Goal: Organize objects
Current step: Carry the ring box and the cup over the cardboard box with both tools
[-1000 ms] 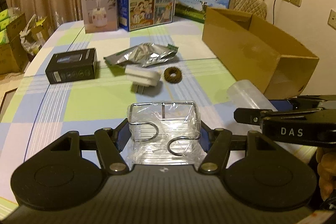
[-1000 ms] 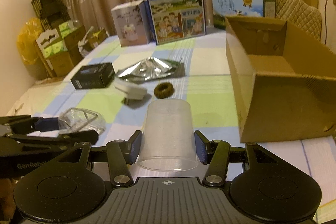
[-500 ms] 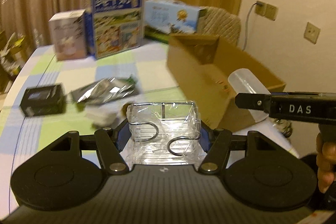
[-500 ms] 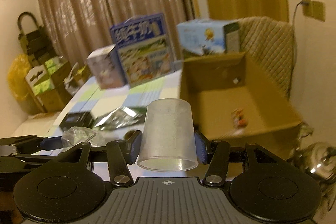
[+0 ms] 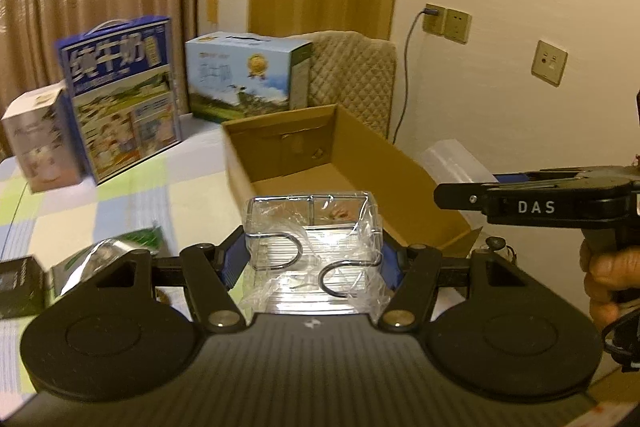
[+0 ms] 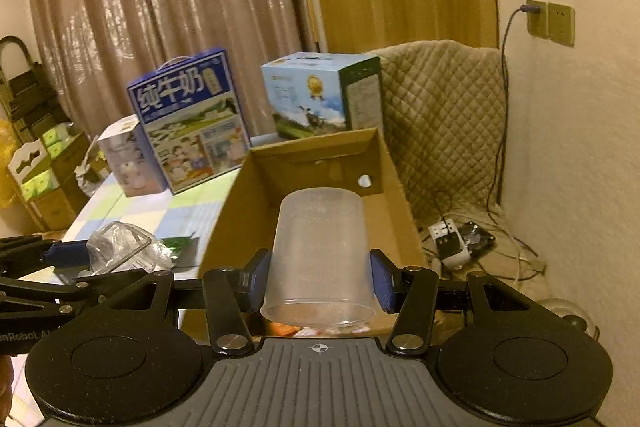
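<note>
- Cardboard box (image 6: 394,195) on the table looks almost empty; left gripper (image 5: 312,259) clamps a wrapped wire rack (image 5: 312,227), right gripper (image 6: 319,277) a plastic cup (image 6: 320,251), both raised before it.
- Pouch (image 5: 108,255) and black box (image 5: 16,287) remain on the table.

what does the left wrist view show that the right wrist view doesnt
Only the left wrist view: a black box at the table's left edge, a second wall plate and a bare hand on the right gripper's handle.

Only the right wrist view: a white power strip with cables on the floor and stacked green-and-white cartons far left.

Both: the open brown cardboard box, wire rack wrapped in clear plastic, translucent plastic cup, blue milk carton.
</note>
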The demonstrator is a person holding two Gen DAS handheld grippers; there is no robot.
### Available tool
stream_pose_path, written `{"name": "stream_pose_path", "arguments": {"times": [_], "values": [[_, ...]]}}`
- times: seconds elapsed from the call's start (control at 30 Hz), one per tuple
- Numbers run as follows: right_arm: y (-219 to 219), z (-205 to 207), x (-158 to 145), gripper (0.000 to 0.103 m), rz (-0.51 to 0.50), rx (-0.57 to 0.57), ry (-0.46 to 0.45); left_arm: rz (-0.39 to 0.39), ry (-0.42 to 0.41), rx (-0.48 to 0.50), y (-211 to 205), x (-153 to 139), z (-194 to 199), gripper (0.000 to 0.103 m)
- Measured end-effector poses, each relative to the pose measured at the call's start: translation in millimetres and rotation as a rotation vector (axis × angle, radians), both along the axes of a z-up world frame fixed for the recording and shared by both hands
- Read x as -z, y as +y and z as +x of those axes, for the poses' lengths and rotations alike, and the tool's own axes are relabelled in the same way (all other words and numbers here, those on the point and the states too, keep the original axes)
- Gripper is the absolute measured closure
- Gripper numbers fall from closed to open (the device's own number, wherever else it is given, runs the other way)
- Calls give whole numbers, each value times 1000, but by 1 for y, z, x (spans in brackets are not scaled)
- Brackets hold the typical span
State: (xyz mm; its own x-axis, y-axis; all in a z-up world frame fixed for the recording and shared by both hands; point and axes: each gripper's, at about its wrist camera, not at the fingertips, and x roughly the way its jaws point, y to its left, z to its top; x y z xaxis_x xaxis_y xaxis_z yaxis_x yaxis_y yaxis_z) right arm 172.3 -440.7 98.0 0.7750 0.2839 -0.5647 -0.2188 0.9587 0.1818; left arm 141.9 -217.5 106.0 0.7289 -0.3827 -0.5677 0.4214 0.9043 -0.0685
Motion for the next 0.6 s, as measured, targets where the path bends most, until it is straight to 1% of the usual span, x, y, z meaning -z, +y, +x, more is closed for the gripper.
{"name": "stream_pose_path", "arguments": {"times": [0.2, 0.6], "values": [[-15, 15, 5, 53, 17, 20, 26, 11, 19, 27, -26, 4, 21, 43], [-31, 38, 18, 53, 47, 39, 59, 30, 65, 41, -47, 24, 55, 43]]}}
